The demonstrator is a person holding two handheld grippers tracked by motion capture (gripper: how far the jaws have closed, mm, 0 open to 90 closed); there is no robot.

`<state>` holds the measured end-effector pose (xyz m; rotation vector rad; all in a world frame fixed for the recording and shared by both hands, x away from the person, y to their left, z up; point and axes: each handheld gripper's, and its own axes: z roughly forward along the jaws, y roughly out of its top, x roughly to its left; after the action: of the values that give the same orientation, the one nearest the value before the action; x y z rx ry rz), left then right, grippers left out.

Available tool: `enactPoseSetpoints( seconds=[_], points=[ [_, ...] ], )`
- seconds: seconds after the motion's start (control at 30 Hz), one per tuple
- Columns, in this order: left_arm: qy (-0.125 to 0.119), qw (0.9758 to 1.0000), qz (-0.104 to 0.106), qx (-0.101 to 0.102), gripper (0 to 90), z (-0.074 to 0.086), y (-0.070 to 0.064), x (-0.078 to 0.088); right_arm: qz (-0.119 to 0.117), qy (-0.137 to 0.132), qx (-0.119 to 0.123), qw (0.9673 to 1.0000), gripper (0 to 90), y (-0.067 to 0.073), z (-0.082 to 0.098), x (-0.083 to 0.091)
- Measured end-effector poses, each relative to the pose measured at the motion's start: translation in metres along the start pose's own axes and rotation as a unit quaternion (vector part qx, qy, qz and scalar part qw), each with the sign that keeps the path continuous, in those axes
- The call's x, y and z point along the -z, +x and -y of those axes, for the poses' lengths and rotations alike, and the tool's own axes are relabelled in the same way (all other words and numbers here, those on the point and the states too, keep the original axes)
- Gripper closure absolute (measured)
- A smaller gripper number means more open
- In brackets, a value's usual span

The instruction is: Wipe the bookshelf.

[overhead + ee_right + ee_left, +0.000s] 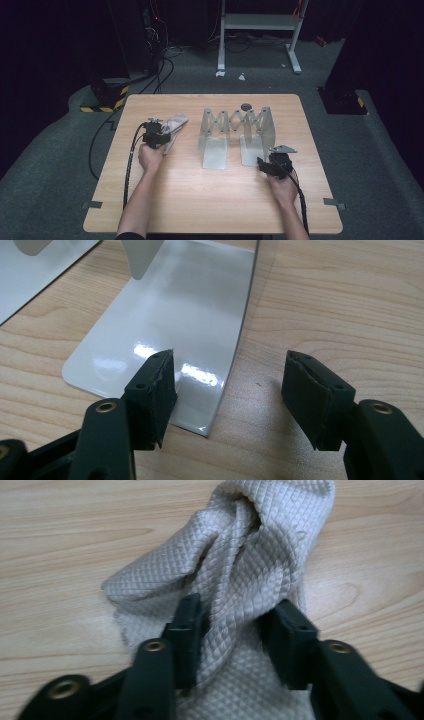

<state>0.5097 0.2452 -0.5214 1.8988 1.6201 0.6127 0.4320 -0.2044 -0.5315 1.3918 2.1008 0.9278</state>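
Grey waffle-weave cloth (235, 580), bunched and twisted, lies on the wooden surface (200, 195) left of the metal rack (237, 135). Left tongs (235, 622) clamp its fold; right tongs (227, 390) stand open.

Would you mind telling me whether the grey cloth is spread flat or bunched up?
Bunched up. The grey cloth lies gathered into raised folds on the wooden table, with the left gripper closing around one fold.

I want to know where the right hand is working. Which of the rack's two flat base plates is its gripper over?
The right base plate: the right gripper hovers open at its near corner, while the left base plate lies farther away, untouched.
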Motion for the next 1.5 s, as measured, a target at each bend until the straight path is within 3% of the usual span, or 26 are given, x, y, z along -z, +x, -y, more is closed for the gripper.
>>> enactPoseSetpoints(
  seconds=[0.07,0.2,0.53,0.7,0.93,1.07,1.2,1.3,1.5],
  points=[
    [-0.004,0.9998,-0.015,-0.015,74.6,0.003,-0.001,0.002,0.001,0.000,0.000,1.0000,38.2,0.000,0.000,0.000],
    [0.007,0.9996,-0.018,-0.018,81.2,0.004,0.000,0.005,0.001,0.000,0.000,1.0000,38.2,0.000,0.000,0.000],
    [0.008,0.9984,0.002,-0.055,83.6,0.011,-0.010,0.015,0.002,-0.001,0.002,1.0000,38.3,0.001,0.000,0.000],
    [-0.006,0.9968,0.034,-0.072,83.8,0.018,-0.016,0.026,0.005,-0.001,0.003,1.0000,38.1,0.001,0.000,0.000],
    [-0.024,0.9906,0.088,-0.103,84.1,0.026,-0.034,0.035,0.006,-0.001,0.003,1.0000,38.0,0.001,0.000,0.000],
    [-0.035,0.9861,0.122,-0.108,84.2,0.025,-0.044,0.041,0.008,-0.002,0.006,0.9999,38.0,0.002,0.000,0.000],
    [-0.024,0.9826,0.137,-0.123,84.1,0.023,-0.052,0.038,0.011,-0.002,0.004,0.9999,37.8,0.003,0.000,0.001],
    [-0.024,0.9804,0.164,-0.107,84.1,0.023,-0.055,0.034,0.010,-0.001,0.002,0.9999,37.8,0.002,0.000,0.001],
    [-0.019,0.9776,0.170,-0.123,84.1,0.022,-0.067,0.030,0.015,-0.003,0.007,0.9999,37.9,0.003,0.001,0.001]
  ],
)
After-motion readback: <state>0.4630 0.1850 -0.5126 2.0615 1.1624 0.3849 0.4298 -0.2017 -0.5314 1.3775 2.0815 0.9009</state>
